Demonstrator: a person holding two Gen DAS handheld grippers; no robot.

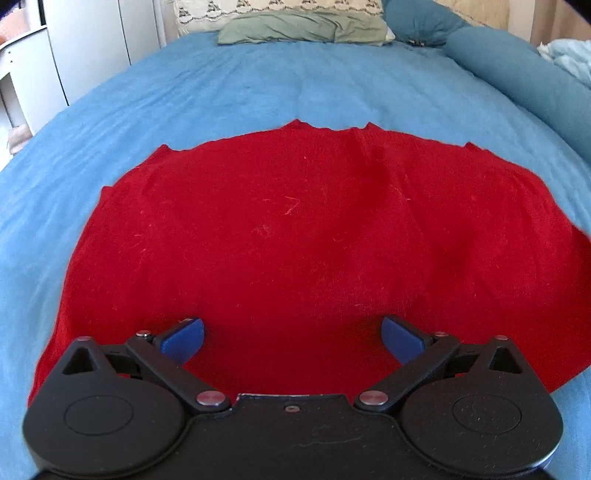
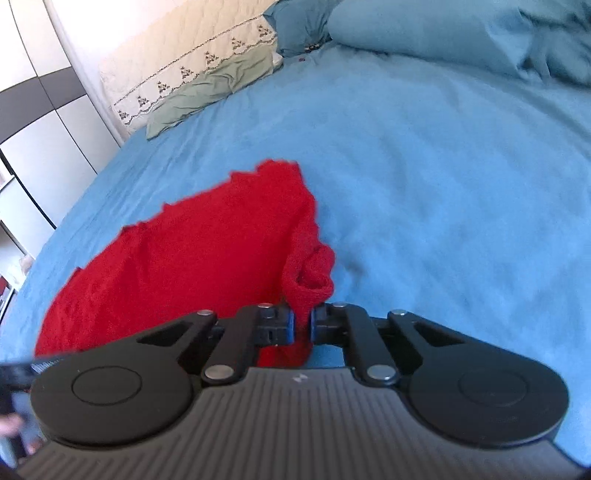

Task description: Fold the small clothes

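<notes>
A red knit garment [image 1: 295, 229] lies spread flat on the blue bedsheet [image 1: 258, 85]. My left gripper [image 1: 293, 338] is open, its blue pads [image 1: 183, 339] wide apart just above the garment's near edge, holding nothing. In the right wrist view the same garment [image 2: 184, 258] lies to the left. My right gripper [image 2: 303, 325] is shut on a bunched fold at the garment's right edge [image 2: 310, 280], which stands up between the jaws.
A green pillow [image 1: 303, 26] and a cream embroidered cushion [image 2: 192, 62] lie at the head of the bed. Teal pillows [image 2: 443, 29] and a teal bolster [image 1: 517, 70] lie at the right. White wardrobe doors [image 2: 40, 129] stand beyond the bed's left edge.
</notes>
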